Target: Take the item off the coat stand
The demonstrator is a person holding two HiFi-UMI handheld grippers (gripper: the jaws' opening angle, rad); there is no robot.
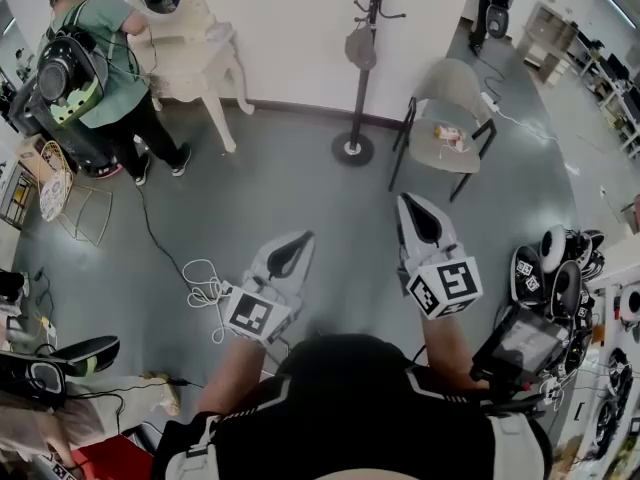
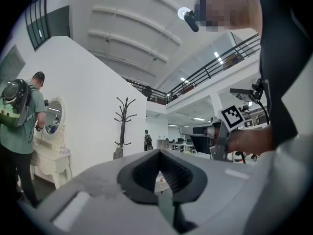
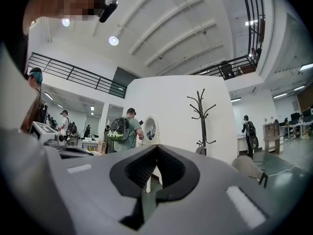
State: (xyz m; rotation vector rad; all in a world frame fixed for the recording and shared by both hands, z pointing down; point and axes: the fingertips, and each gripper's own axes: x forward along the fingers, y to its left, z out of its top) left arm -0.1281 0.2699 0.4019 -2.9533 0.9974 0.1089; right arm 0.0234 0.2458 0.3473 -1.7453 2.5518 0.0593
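Grey floor [image 1: 280, 188], coat stand [image 1: 360, 98] top cut off, left gripper [image 1: 302, 238], right gripper [image 1: 408, 204] both closed.

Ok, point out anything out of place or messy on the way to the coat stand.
Nothing looks spilled or damaged. The coat stand stands upright, the grey item hanging on it. One untidy thing: a white cable lies in loose loops on the floor at the left, a possible trip hazard.

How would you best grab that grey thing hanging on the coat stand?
Probably by its narrow top, just under the hook. The grey item hangs freely beside the coat stand pole, with a wall behind. Come from the open floor side and lift upward.
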